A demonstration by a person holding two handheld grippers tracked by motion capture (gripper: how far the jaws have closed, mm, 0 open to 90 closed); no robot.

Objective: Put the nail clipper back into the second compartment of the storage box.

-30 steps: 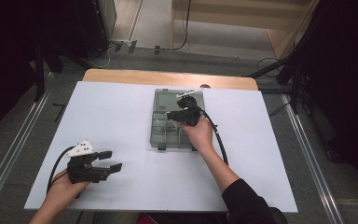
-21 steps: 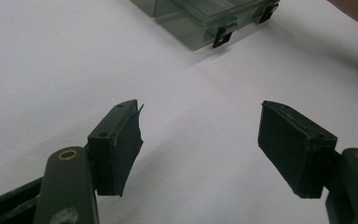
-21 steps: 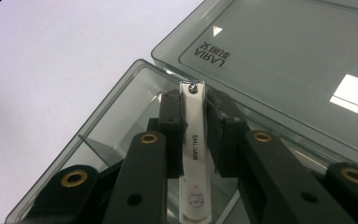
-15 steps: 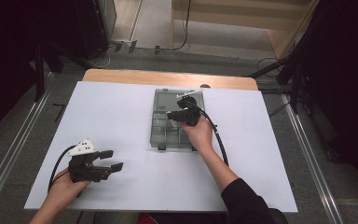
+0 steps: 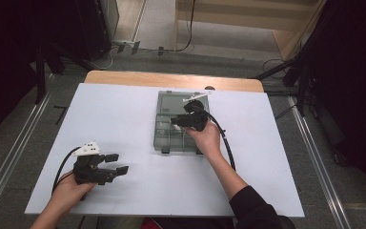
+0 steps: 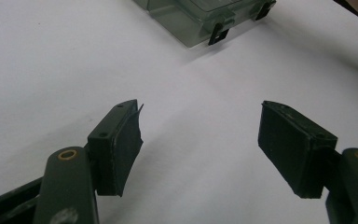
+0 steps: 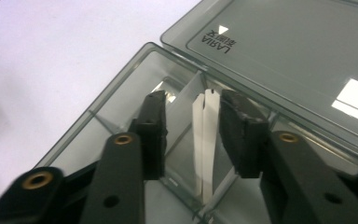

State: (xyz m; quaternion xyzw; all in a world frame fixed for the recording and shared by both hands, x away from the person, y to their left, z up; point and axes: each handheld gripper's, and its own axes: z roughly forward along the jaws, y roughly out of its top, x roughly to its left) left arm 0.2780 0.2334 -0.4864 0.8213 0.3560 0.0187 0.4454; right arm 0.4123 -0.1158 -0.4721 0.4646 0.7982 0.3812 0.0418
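Between the parted jaws of our right claw [image 7: 191, 126] stood a white divider [image 7: 206, 140] inside the open organiser box [image 5: 164, 125], ungripped; our left claw [image 6: 200, 144] gaped empty over the table [image 5: 124, 114], the box well ahead.

left hand-held gripper [image 6: 200, 154] gaping, right hand-held gripper [image 7: 191, 128] part-open

The clear smoky-grey plastic compartment box [image 7: 121, 107] is glossy, its flat lid [image 7: 298, 51] throwing bright reflections — the thin white divider strip [image 7: 204, 140] inside looks matt. The white table sheet [image 5: 124, 114] is smooth and dull — bare wood edge [image 5: 171, 79] behind it.
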